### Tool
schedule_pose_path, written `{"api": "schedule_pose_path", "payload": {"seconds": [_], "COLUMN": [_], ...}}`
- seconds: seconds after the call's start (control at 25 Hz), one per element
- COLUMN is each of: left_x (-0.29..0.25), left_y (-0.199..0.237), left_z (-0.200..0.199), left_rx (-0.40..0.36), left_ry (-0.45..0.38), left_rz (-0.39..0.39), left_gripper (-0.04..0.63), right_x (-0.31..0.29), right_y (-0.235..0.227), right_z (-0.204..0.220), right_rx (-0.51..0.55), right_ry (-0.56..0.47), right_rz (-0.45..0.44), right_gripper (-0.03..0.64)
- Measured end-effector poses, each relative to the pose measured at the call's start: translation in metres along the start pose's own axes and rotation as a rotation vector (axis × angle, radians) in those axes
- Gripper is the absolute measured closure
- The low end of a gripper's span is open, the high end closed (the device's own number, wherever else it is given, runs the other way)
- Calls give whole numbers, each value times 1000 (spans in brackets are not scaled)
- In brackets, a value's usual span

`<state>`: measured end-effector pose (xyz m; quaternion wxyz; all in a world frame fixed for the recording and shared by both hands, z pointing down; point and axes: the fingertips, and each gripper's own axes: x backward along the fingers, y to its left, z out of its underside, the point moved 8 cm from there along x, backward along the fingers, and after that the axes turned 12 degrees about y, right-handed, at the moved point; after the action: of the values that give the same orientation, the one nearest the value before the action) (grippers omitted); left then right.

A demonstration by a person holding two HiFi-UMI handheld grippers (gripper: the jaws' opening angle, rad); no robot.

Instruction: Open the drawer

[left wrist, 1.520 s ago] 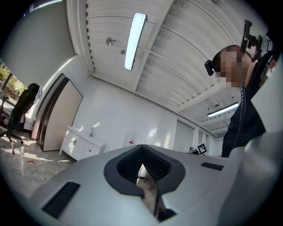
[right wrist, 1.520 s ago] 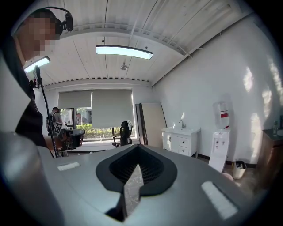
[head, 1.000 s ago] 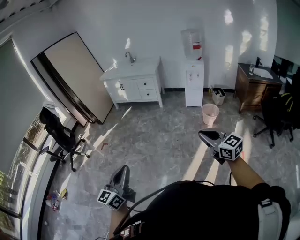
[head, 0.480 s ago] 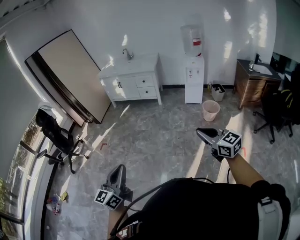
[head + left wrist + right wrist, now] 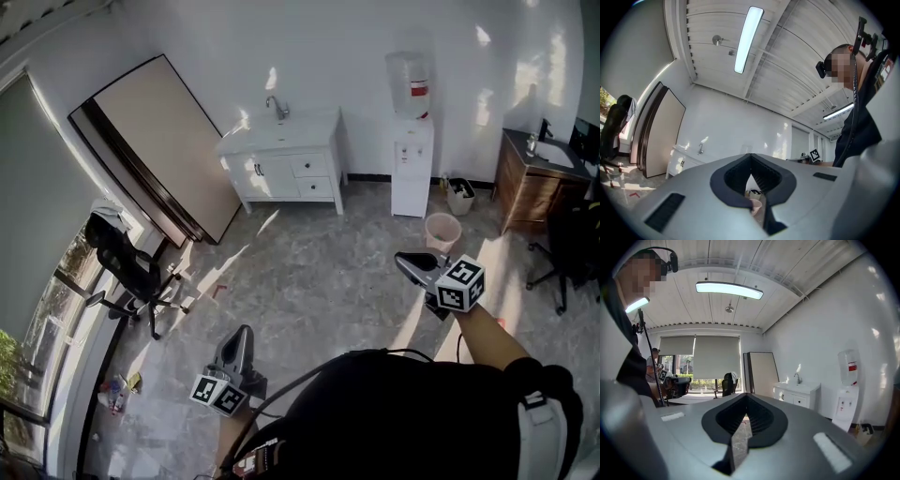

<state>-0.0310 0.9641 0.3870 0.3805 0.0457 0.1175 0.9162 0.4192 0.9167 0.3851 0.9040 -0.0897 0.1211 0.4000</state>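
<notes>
A white sink cabinet (image 5: 281,161) with two small drawers (image 5: 313,176) on its right side stands against the far wall, across the floor from me. My left gripper (image 5: 243,337) is low at the left, shut and empty, pointing toward the cabinet. At the right my right gripper (image 5: 406,262) is held out level, its jaws together with nothing between them. The left gripper view has that gripper's tips (image 5: 751,155) meeting, with the cabinet (image 5: 683,158) far off at the left. In the right gripper view the tips (image 5: 746,396) meet and the cabinet (image 5: 797,397) is at the right.
A water dispenser (image 5: 412,145) and a pink bin (image 5: 442,231) stand right of the cabinet. A large board (image 5: 155,141) leans on the left wall beside a black office chair (image 5: 129,272). A dark wooden sink unit (image 5: 539,183) is at the far right. Grey tiled floor (image 5: 309,272) lies between.
The head view has swung, so the cabinet and dispenser sit further right in the picture. Both grippers keep their places in front of the body and stay shut.
</notes>
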Motion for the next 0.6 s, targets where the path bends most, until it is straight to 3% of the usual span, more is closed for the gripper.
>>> {"api": "schedule_pose_path", "payload": {"seconds": [0.24, 0.6], "left_x": [-58, -122], "left_y": [-19, -24], "left_z": [-1, 11], "left_rx": [13, 11], "left_ry": [-44, 27], "left_rz": [-39, -88], "left_gripper": [594, 594], "right_x": [3, -5], "right_y": [-73, -150], "right_z": [-14, -8], "right_rx": [24, -22], "right_ry": [-8, 14], "right_rz": [-31, -55], "right_gripper": [615, 615]}}
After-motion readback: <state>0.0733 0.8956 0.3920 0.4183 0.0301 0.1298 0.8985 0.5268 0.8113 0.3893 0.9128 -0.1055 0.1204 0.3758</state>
